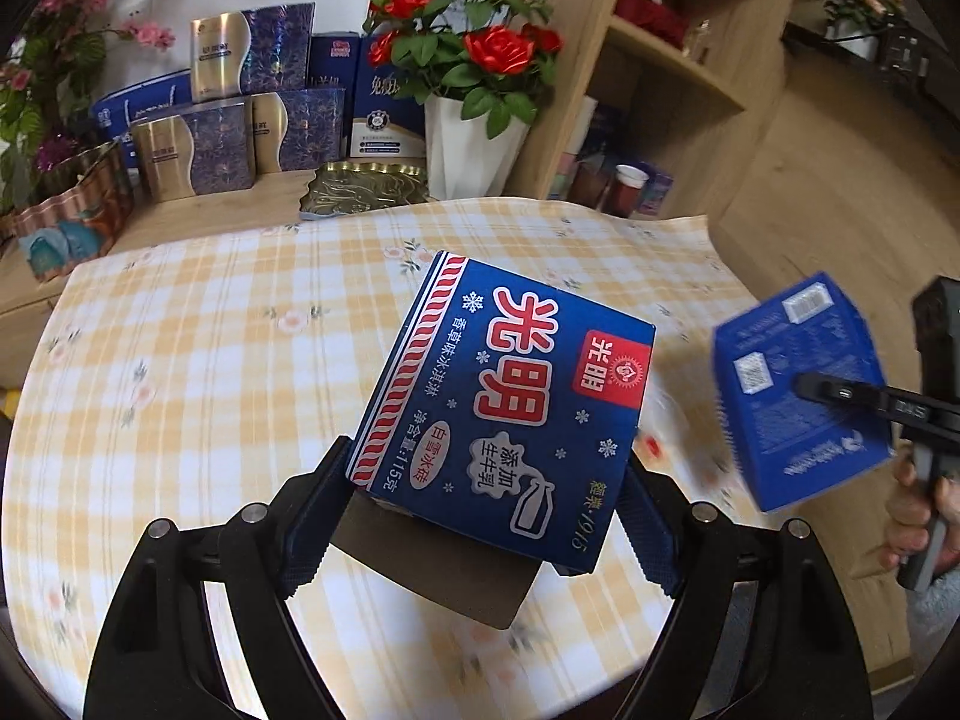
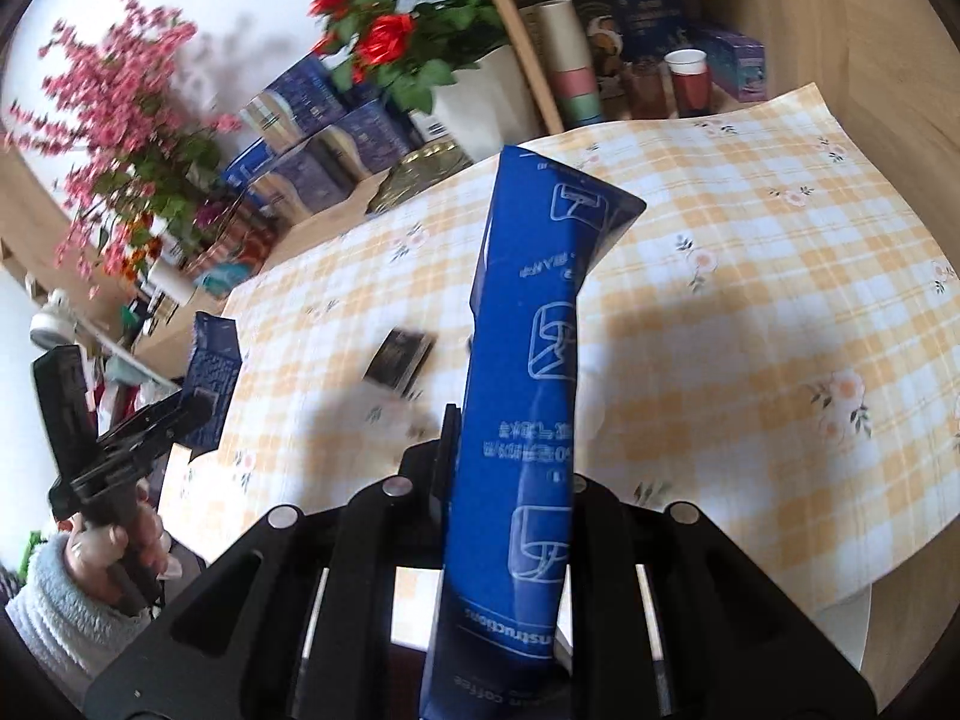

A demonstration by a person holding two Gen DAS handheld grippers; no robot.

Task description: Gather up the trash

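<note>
Two held cartons (image 1: 504, 402) (image 2: 522, 420), small dark packet (image 2: 399, 362) on tablecloth (image 2: 750, 312)

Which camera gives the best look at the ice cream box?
The left wrist view: the ice cream box fills the centre, sharp, label readable, clamped between the left gripper fingers. The right wrist view shows it only small, blurred and edge-on at far left.

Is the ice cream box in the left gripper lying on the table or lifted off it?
Lifted. The ice cream box sits tilted between the left gripper fingers, casting a shadow on the tablecloth below.
</note>
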